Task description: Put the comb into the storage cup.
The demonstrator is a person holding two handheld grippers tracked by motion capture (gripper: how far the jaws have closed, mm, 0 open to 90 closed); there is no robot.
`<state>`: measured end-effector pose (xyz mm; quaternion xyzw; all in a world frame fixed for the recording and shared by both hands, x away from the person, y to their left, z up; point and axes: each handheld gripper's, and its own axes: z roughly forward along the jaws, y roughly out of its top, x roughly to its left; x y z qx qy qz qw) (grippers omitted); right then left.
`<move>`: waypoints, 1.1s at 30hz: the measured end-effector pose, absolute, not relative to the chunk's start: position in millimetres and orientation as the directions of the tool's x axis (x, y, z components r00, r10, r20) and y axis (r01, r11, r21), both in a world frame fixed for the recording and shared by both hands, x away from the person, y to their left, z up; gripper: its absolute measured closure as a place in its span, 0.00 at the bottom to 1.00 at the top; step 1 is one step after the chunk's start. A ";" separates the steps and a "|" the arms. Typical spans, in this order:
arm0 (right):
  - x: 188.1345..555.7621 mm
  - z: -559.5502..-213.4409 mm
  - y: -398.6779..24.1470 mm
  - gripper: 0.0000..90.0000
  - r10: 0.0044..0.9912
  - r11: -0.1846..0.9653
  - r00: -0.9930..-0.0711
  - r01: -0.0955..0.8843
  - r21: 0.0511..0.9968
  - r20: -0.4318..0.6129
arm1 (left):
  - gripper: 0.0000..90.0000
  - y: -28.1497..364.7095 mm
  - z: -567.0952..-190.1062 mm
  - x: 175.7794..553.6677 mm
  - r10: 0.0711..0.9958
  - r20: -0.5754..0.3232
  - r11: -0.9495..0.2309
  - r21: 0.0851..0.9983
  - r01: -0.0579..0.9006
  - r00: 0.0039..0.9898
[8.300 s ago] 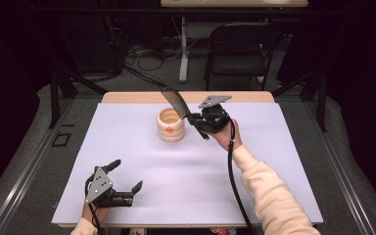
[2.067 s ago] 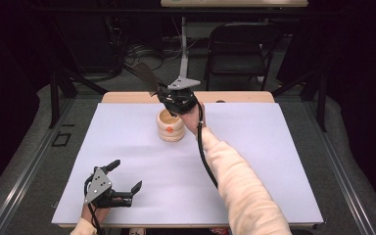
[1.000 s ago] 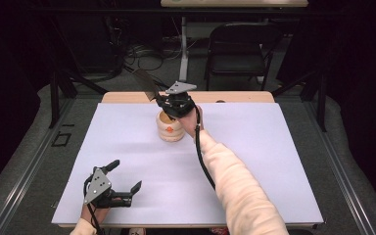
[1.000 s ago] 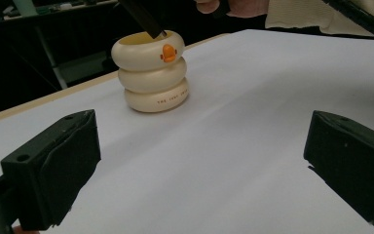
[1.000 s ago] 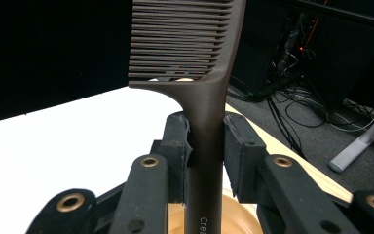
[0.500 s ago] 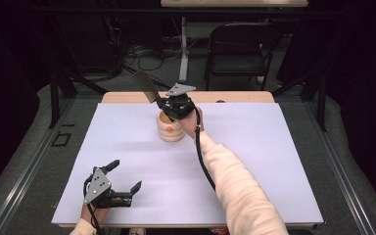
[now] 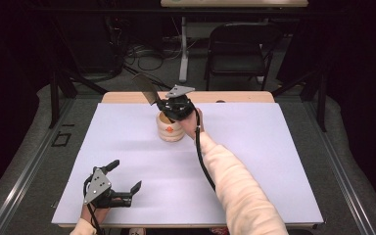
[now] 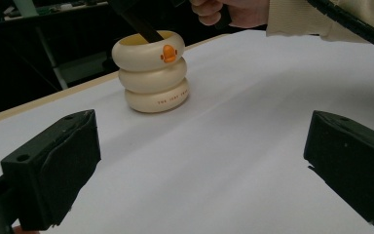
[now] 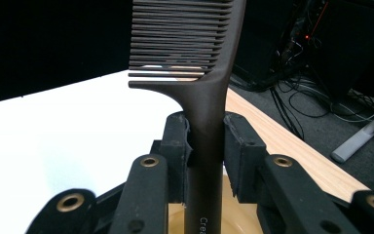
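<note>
A cream cup (image 7: 170, 129) made of three stacked rings, with an orange duck mark, stands at the back middle of the white mat. My right gripper (image 7: 172, 110) hovers over its mouth, shut on the handle of a dark comb (image 7: 146, 89). The comb's teeth slant up to the left and its handle end dips into the cup. In the right gripper view both pads press the comb (image 9: 195, 58) above the cup's rim (image 9: 233, 214). My left gripper (image 7: 126, 175) rests open at the front left. The left gripper view faces the cup (image 8: 152, 80) and the comb's handle (image 8: 141, 27).
The white mat (image 7: 274, 161) covers most of a wooden table, whose bare back edge (image 7: 240, 97) shows behind the cup. A black chair (image 7: 240, 49) and floor cables (image 7: 142, 54) lie beyond the table. A sleeved forearm (image 7: 235, 186) crosses the mat's right middle.
Since the earliest frame my right gripper has carried the comb from the cup's right side to above its mouth. Over the last second nothing has visibly moved.
</note>
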<state>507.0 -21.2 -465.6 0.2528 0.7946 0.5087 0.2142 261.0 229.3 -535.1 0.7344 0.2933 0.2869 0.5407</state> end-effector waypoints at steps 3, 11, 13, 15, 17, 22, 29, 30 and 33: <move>507.2 -466.7 -20.9 0.80 0.617 0.358 -0.783 0.188 0.914 -0.081 | 0.00 229.3 -535.1 261.0 0.741 0.104 -0.243 0.963 0.121 0.663; 508.0 -470.8 -20.4 0.80 0.614 0.368 -0.785 0.195 0.909 -0.081 | 0.00 229.1 -535.1 261.0 0.741 0.102 -0.241 0.963 0.121 0.664; 508.2 -472.0 -20.3 0.80 0.612 0.371 -0.787 0.194 0.908 -0.082 | 0.00 229.1 -535.2 261.0 0.741 0.102 -0.241 0.963 0.121 0.663; 508.3 -473.1 -20.2 0.80 0.612 0.375 -0.787 0.197 0.906 -0.082 | 0.00 229.0 -535.2 261.1 0.741 0.101 -0.240 0.963 0.122 0.664; 508.7 -474.1 -20.2 0.80 0.612 0.374 -0.787 0.199 0.906 -0.080 | 0.00 229.1 -535.2 261.2 0.740 0.103 -0.242 0.963 0.120 0.664; 509.1 -475.5 -20.6 0.80 0.613 0.378 -0.787 0.207 0.902 -0.076 | 0.00 229.1 -535.2 261.1 0.741 0.100 -0.239 0.963 0.122 0.664; 510.1 -479.3 -22.3 0.80 0.612 0.390 -0.787 0.210 0.897 -0.082 | 0.00 229.1 -535.2 261.3 0.741 0.102 -0.242 0.963 0.121 0.664; 510.3 -479.4 -22.9 0.80 0.611 0.394 -0.787 0.212 0.894 -0.082 | 0.00 228.9 -535.2 261.2 0.741 0.101 -0.240 0.963 0.122 0.664; 510.7 -479.9 -24.1 0.80 0.614 0.395 -0.785 0.215 0.893 -0.083 | 0.00 229.0 -535.2 261.2 0.741 0.102 -0.242 0.963 0.122 0.664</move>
